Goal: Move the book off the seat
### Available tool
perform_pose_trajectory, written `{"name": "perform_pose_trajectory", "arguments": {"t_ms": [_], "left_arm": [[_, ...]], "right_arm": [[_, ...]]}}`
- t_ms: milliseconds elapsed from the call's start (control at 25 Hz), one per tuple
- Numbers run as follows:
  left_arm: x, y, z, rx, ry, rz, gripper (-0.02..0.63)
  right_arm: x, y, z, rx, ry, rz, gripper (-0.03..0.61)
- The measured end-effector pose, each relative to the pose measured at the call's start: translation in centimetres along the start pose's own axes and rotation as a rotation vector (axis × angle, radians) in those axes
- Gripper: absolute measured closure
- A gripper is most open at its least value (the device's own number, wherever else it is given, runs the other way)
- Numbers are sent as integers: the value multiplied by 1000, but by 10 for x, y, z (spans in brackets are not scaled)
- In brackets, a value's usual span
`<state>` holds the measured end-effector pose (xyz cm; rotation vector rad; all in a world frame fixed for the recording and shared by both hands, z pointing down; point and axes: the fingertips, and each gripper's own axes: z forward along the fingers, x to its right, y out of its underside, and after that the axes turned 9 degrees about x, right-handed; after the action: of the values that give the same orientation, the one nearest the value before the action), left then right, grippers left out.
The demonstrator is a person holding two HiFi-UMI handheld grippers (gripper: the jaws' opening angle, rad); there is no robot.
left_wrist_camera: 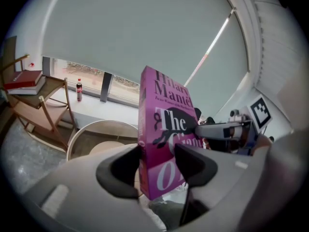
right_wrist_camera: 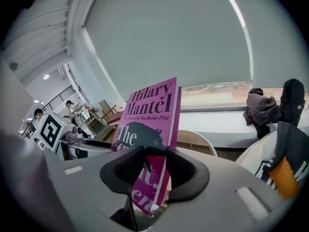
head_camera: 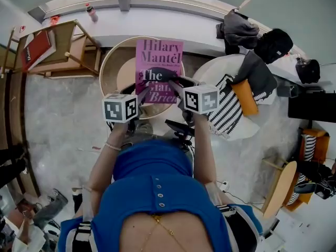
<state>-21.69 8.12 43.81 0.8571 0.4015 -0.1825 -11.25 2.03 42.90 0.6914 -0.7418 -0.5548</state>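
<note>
while both tongs pinch it, the pink book (head_camera: 159, 62) hangs lifted over the round seat (head_camera: 106, 62), not touching it.
left tongs (left_wrist_camera: 157, 166) grip its lower left side and right tongs (right_wrist_camera: 154, 170) its right side, pads pressed on both covers. to carry it well, i'd match both grips so the book doesn't twist or slip, clear the seat's rim, then lower it flat onto the white bench (head_camera: 262, 122).
</note>
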Motion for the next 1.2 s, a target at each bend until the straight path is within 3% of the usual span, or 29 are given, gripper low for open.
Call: {"name": "perform_pose_trajectory", "arguments": {"t_ms": [440,1200], "left_arm": [[-48,-2,-30,31,-45,-95,388],[-32,-20,-16,108,-158,-167,390]], "right_arm": [[-45,-6,40,-69,-49,-46,437],[-23,-36,47,-90,-170,-102,439]]}}
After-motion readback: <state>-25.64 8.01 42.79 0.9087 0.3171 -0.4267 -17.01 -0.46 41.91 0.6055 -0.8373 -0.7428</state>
